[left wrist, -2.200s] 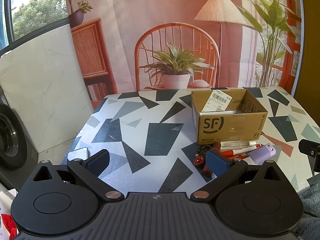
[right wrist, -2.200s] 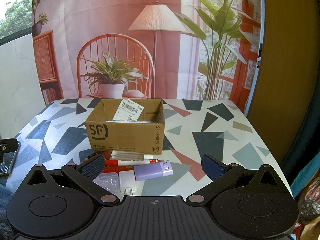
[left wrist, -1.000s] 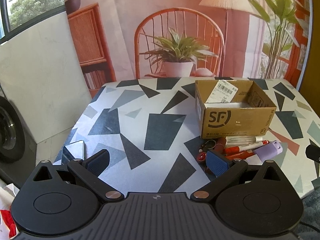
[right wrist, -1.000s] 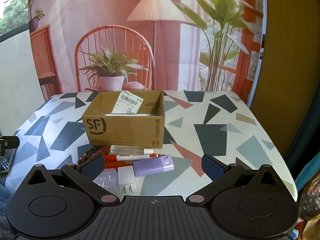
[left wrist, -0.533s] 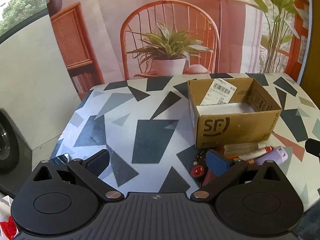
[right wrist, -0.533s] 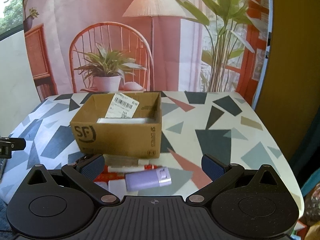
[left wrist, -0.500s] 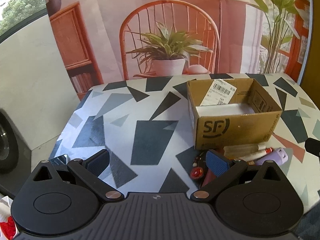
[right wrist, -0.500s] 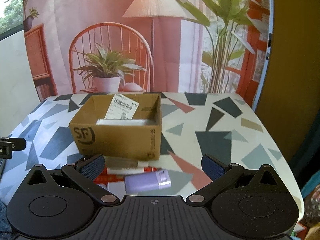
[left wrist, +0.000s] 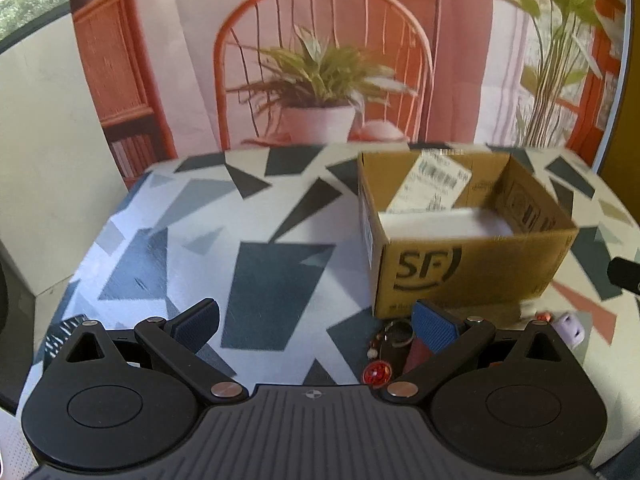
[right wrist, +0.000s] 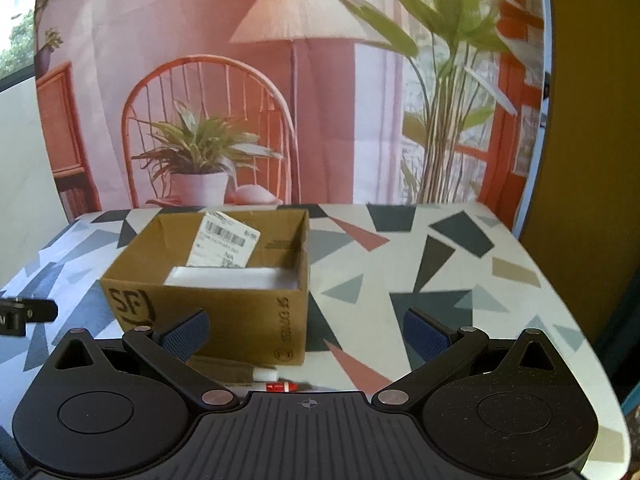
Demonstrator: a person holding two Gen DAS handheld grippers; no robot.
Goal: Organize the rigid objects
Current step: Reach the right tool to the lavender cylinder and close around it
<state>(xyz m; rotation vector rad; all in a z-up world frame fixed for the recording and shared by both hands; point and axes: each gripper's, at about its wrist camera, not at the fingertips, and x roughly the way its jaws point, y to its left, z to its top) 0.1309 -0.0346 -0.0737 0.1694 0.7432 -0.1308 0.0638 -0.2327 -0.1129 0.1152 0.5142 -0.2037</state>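
Note:
An open cardboard box (left wrist: 472, 264) marked SF stands on the patterned table (left wrist: 280, 264); it also shows in the right wrist view (right wrist: 224, 300). Small items lie in front of it: a red round keychain piece (left wrist: 375, 373), a purple case (left wrist: 571, 325), and a red-capped marker (right wrist: 280, 386), mostly hidden under the grippers. My left gripper (left wrist: 316, 322) is open and empty, left of the box. My right gripper (right wrist: 306, 334) is open and empty, over the box's near right corner.
A printed backdrop with a chair, plant and lamp hangs behind the table (right wrist: 440, 264). A white label (right wrist: 224, 246) sticks up inside the box. A phone (left wrist: 60, 334) lies at the table's left edge. A yellow wall (right wrist: 592, 160) stands at the right.
Both grippers have moved forward toward the box, which now looks larger. The items in front of the box have slid under the grippers' bodies. Both stay open.

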